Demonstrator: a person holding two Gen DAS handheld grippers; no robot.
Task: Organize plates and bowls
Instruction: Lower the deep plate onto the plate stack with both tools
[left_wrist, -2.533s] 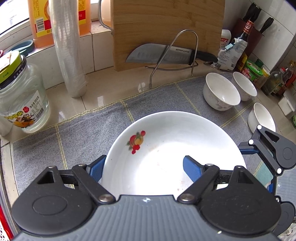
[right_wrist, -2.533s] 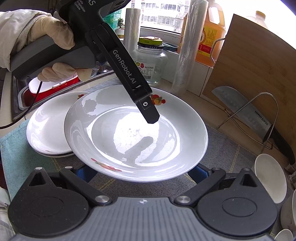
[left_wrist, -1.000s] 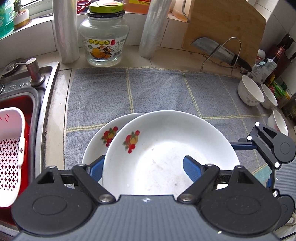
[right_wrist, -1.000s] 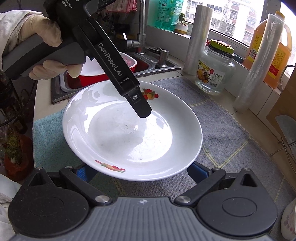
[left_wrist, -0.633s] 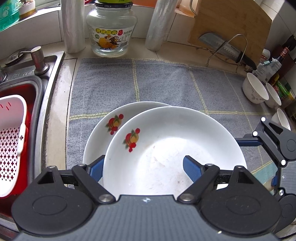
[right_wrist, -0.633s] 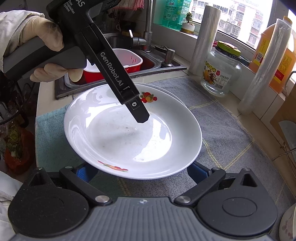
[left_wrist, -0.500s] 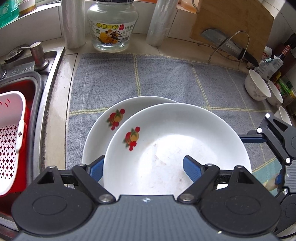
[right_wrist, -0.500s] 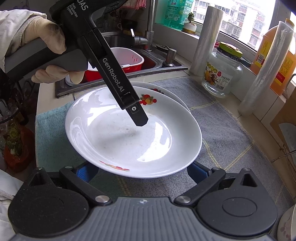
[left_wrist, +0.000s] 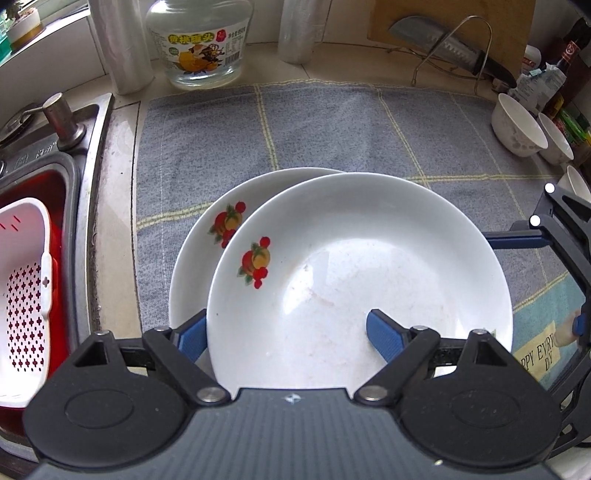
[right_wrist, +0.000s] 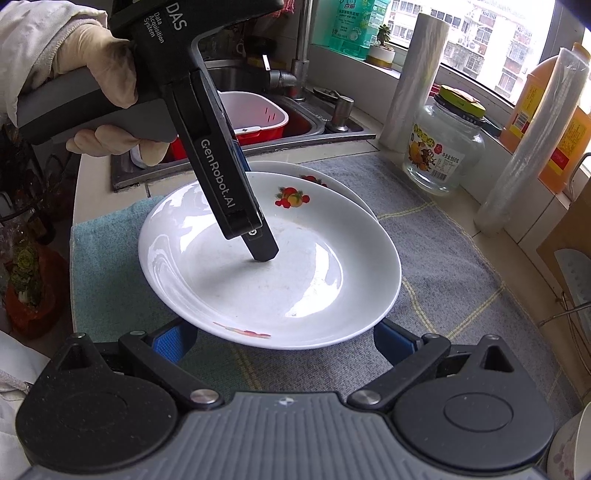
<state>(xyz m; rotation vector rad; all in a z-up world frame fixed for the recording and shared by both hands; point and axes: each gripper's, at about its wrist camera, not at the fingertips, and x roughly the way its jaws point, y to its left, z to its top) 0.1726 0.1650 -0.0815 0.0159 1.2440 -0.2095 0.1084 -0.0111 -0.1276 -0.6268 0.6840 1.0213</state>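
Left wrist view: top plate (left_wrist: 369, 258) lying on a second plate (left_wrist: 199, 236), offset to the right, on the cloth (left_wrist: 314, 129) beside the sink (left_wrist: 92, 155). Left gripper (left_wrist: 288, 328) astride the top plate's near rim, one finger outside, one in the well. Jaws just eased apart with the rim between them; cannot tell whether the pads press. Bowls (left_wrist: 517, 129) far right, side by side, unstacked.

Right wrist view: right gripper (right_wrist: 282, 341) spread wide, empty, at the top plate's near edge. Plates nearly stacked, by the look of it; release and centring left, then the bowls.
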